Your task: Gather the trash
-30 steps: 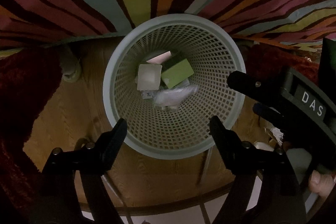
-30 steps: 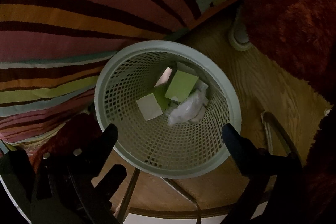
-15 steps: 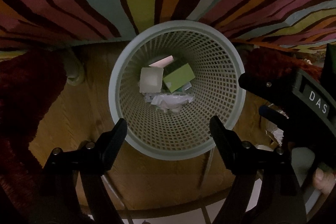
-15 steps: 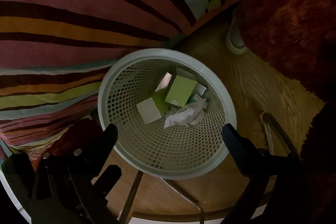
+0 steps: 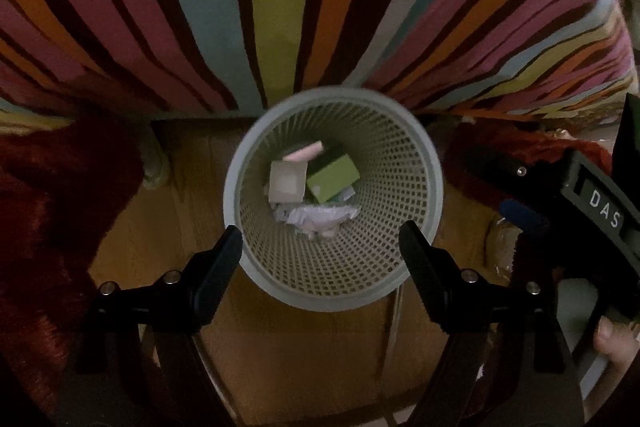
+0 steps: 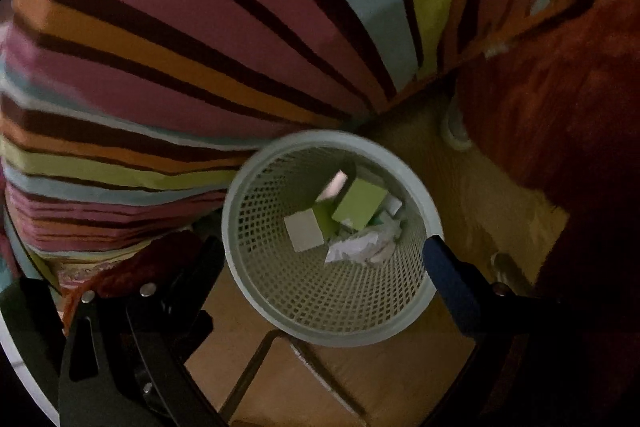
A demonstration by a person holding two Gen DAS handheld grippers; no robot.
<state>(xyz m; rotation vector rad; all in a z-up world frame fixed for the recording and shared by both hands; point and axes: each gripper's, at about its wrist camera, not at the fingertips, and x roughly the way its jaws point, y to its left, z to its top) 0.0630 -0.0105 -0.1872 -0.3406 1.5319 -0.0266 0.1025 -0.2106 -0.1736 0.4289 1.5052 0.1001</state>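
**Both grippers lift back from the filled bin**

The mesh bin (image 5: 334,199) stands on the wood floor (image 5: 132,227) against the striped rug (image 5: 280,7), and it looks smaller in both views than a second ago, so both cameras have pulled up and away. The left gripper (image 5: 320,247) hangs above its near rim with jaws spread wide and nothing between them. The right gripper (image 6: 320,259) is likewise spread and empty; seen from the left wrist it sits off to the right of the bin.

Inside lie a green box (image 5: 332,179), a white box (image 5: 286,181), a pink slip (image 5: 304,151) and crumpled paper (image 5: 320,217). The paper has settled lower and flatter than it lay a second ago. A red shag rug (image 6: 560,87) flanks the bin.
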